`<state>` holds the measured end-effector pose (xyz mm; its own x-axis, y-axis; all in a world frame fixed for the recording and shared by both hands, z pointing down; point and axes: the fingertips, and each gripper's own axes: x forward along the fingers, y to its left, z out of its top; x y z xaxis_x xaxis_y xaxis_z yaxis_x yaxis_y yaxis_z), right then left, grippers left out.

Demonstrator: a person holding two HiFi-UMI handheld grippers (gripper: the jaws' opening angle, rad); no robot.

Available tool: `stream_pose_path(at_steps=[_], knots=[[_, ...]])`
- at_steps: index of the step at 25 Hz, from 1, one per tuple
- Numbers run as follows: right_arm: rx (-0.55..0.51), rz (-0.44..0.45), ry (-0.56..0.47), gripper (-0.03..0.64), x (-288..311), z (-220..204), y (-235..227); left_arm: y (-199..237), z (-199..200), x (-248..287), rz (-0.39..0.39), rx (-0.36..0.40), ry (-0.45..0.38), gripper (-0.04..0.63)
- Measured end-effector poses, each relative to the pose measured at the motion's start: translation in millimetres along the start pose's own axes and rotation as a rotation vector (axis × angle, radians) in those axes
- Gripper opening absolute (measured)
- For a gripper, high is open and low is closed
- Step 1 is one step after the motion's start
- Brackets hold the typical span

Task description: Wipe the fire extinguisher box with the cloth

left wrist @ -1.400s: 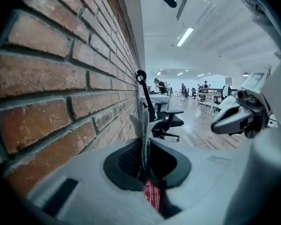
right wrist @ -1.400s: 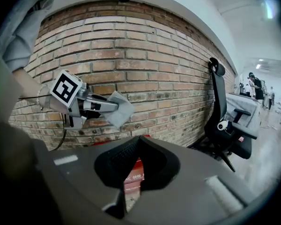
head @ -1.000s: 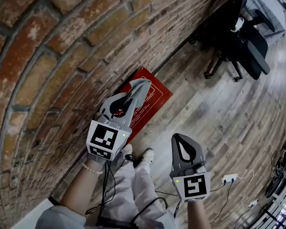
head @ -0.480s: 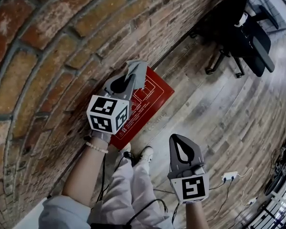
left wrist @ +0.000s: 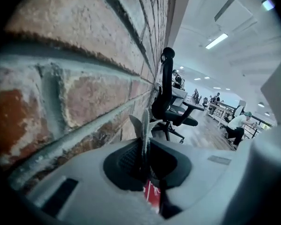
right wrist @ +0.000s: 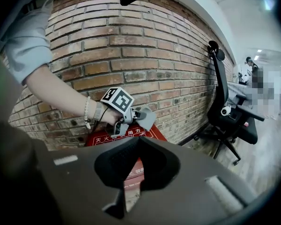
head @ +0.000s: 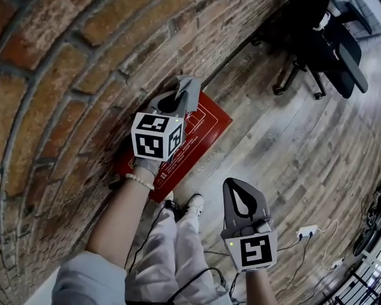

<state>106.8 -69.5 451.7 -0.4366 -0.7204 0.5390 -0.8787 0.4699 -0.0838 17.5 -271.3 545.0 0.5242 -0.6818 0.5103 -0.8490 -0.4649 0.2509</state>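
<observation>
- L gripper [head: 178, 100]: fingers clamped on thin grey cloth [head: 190, 86], above flat red fire extinguisher box [head: 206, 124] by brick wall [head: 63, 75].
- R gripper [head: 235, 184]: fingers closed, empty, 5 o'clock of box.

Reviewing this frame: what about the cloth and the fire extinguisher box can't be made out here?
- Whether the cloth touches the fire extinguisher box: in the head view the left gripper covers that spot.
- Box's near part: the marker cube hides it in the head view, and the right gripper body hides it in its own view.
- Box print: too small.
- Left gripper view: only a red sliver of the box.
</observation>
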Motion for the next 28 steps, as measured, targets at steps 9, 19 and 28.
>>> stream_pose_path(at_steps=[9,19,28], knots=[[0.017,-0.008,0.010,0.011,-1,-10,-1,15,-20,24,0.069,0.018,0.089,0.011],[0.017,0.000,0.026,0.011,2,-17,3,21,-32,32,0.114,0.132,0.171,0.011],[0.013,0.011,0.024,0.011,5,-15,9,22,-38,25,0.138,0.122,0.189,0.011]])
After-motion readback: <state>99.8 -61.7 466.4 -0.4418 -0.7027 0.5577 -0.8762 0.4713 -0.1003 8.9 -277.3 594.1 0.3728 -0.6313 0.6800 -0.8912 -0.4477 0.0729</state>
